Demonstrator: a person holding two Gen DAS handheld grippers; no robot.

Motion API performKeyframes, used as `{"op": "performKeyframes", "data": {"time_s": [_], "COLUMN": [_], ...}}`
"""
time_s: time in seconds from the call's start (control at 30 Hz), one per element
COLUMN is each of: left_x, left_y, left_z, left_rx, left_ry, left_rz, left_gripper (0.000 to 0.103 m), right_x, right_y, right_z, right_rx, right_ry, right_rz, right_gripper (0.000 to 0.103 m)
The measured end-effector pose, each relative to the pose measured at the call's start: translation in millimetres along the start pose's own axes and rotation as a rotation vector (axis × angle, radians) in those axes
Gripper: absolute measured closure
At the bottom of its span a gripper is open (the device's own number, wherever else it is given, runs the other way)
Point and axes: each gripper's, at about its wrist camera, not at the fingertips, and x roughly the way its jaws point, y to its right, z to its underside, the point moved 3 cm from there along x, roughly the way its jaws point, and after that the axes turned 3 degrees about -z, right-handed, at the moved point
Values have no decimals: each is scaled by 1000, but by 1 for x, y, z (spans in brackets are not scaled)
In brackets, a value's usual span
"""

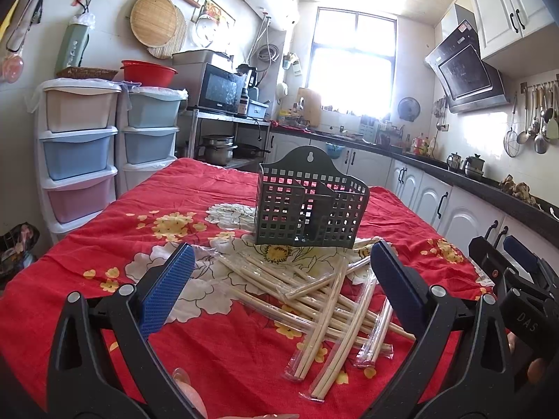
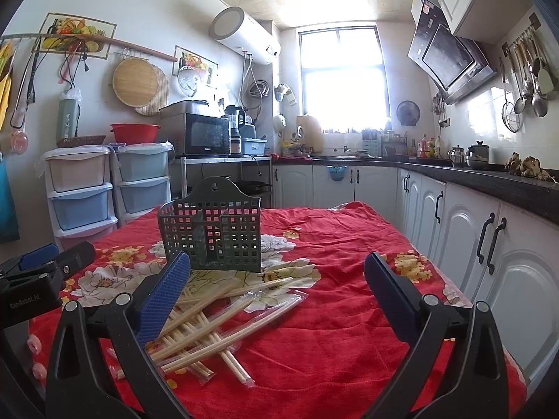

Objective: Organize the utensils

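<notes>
A pile of wooden chopsticks in clear wrappers (image 1: 321,300) lies on the red flowered tablecloth (image 1: 216,356), in front of a dark green perforated utensil holder (image 1: 311,202) with compartments. My left gripper (image 1: 283,262) is open and empty, held just above and before the pile. My right gripper (image 2: 279,272) is open and empty, to the right of the pile (image 2: 216,324) and the holder (image 2: 213,230). The right gripper shows at the left wrist view's right edge (image 1: 510,272). The left gripper shows at the right wrist view's left edge (image 2: 45,262).
White base cabinets (image 2: 489,262) under a dark counter run along the table's right side. Pastel plastic drawer towers (image 1: 80,153) stand to the left, with a microwave (image 1: 220,87) on a metal shelf behind. Ladles hang on the right wall (image 1: 538,118).
</notes>
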Motion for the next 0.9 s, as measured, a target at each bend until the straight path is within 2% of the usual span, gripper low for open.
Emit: {"op": "performKeyframes", "data": {"time_s": [0.67,0.9], "left_x": [1,7], "left_y": [-6,-22], "left_z": [1,2], "left_rx": [-17,-60], "left_ry": [-18,-44], "left_rz": [-10,-43], "left_gripper": [10,10], "right_x": [-2,4], "right_y": [1,-8], "right_z": [2,3], "right_rx": [5,-16], "right_ry": [-7,-38], "right_rz": [-5,-55], "right_gripper": [6,6]}}
